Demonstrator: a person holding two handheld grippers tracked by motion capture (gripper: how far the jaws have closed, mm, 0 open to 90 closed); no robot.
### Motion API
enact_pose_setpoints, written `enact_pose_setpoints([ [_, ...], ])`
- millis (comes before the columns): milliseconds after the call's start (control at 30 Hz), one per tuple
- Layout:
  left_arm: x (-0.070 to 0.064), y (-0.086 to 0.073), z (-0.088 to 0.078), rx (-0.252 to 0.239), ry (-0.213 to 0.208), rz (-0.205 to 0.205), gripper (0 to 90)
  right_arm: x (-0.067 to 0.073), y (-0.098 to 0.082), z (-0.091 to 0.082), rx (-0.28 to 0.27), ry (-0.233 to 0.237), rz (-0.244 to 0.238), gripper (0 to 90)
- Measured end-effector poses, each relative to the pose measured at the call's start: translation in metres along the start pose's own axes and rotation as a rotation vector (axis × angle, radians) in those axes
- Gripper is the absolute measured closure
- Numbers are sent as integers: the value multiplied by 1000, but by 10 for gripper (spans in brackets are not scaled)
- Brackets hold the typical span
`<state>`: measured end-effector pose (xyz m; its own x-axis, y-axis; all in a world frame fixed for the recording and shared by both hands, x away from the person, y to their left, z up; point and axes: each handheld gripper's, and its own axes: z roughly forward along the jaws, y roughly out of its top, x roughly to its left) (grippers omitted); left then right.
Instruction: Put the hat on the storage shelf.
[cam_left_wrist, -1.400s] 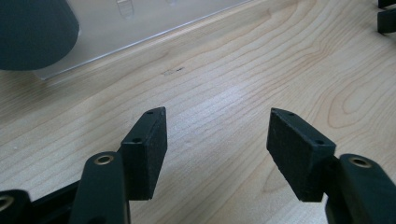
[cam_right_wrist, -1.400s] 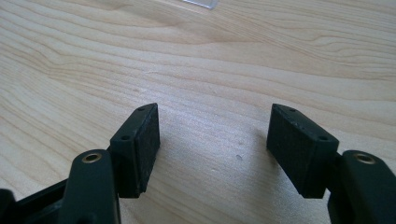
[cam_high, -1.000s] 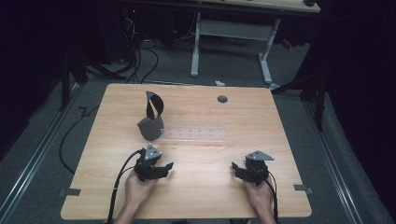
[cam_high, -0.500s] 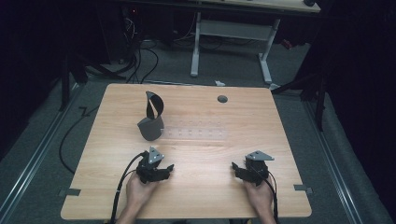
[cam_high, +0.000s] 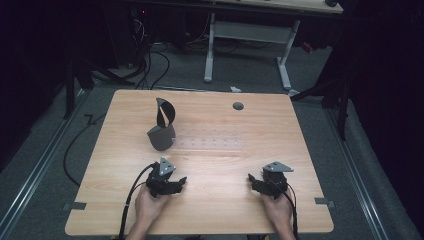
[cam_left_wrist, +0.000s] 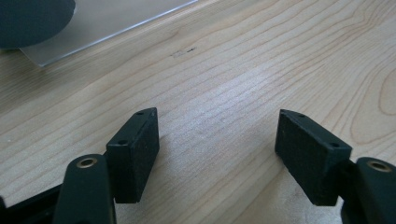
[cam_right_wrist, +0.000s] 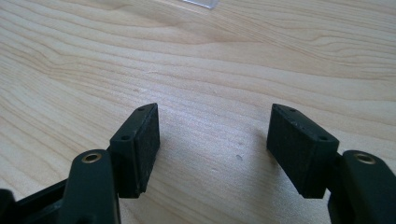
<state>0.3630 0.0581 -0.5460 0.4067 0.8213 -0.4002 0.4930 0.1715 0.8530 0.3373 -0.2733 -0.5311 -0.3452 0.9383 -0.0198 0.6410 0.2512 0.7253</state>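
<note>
On the table, near edge: both hands parked, nothing held.
Left side, floor: black cable loops off past the table (cam_high: 300, 150) edge, about 9 o'clock.
Left gripper (cam_high: 172, 186): rests near the front edge at roughly 7 o'clock on the tabletop; jaws have just been opening and stand spread, only bare wood between the pads (cam_left_wrist: 140, 149).
Dark grey cup-like holder (cam_high: 161, 137): upright, at 12 o'clock from the left gripper, near but apart, with a black curved piece (cam_high: 165, 112) rising out of it.
Clear strip (cam_high: 212, 143): flat on the wood, starts just beside the holder, long axis runs 9 to 3 across the table; its corner sits at upper left in the left gripper view (cam_left_wrist: 93, 28), with the holder's dark base beside it.
Grommet hole (cam_high: 238, 106): far edge, about 1 o'clock from table centre.
Right gripper (cam_high: 255, 182): near front edge at 5 o'clock, jaws spread wide, empty, bare wood between pads (cam_right_wrist: 140, 149).
Key relation: holder and strip lie ahead of the tongs; left hand is clearly nearer the holder, right hand is well apart from it, nearer the strip's right end.
Likely next, my guess: a forward reach by the left hand to 12 o'clock.
</note>
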Motion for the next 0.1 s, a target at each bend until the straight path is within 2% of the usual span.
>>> enact_pose_setpoints([
  [100,0,0,0,2,-1,0,307,0,0,0,1,0,2,348],
])
